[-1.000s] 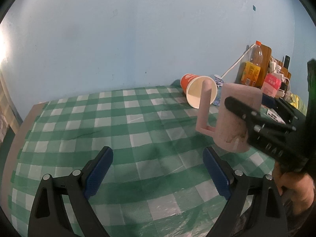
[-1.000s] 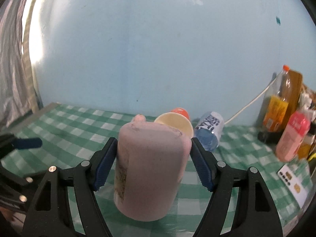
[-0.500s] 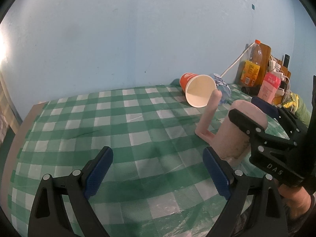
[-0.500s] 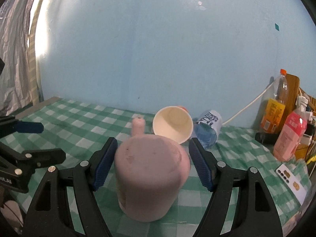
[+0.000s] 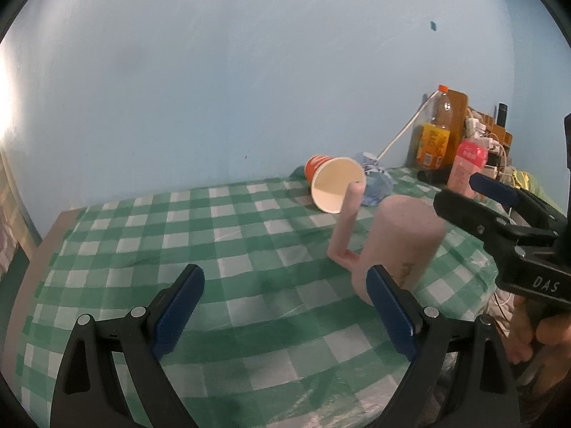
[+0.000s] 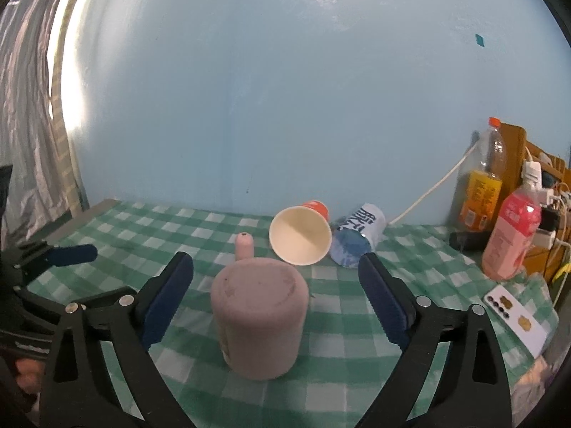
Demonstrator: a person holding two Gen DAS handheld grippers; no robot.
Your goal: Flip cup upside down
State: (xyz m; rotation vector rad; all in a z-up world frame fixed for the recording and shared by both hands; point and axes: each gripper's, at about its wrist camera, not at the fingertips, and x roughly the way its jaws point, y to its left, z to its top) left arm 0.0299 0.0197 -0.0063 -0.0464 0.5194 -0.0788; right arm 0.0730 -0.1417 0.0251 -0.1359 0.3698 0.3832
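Observation:
A pink cup (image 6: 259,317) with a long handle stands upside down on the green checked tablecloth (image 6: 335,324), its flat base up. It also shows in the left wrist view (image 5: 399,242), with the handle (image 5: 346,224) pointing up to its left. My right gripper (image 6: 276,299) is open, its pads on either side of the cup and clear of it. It shows in the left wrist view (image 5: 474,192) at the right. My left gripper (image 5: 285,314) is open and empty, low over the cloth to the left of the cup.
An orange paper cup (image 6: 301,235) and a blue-and-white cup (image 6: 357,235) lie on their sides behind the pink cup. Bottles (image 6: 510,235) and chargers stand at the back right against the wall. A white card (image 6: 517,317) lies at the right edge.
The right gripper lowered the pink cup onto the cloth, then opened and drew back. The cup now stands free, upside down. The left gripper stayed open, with its view shifting slightly.

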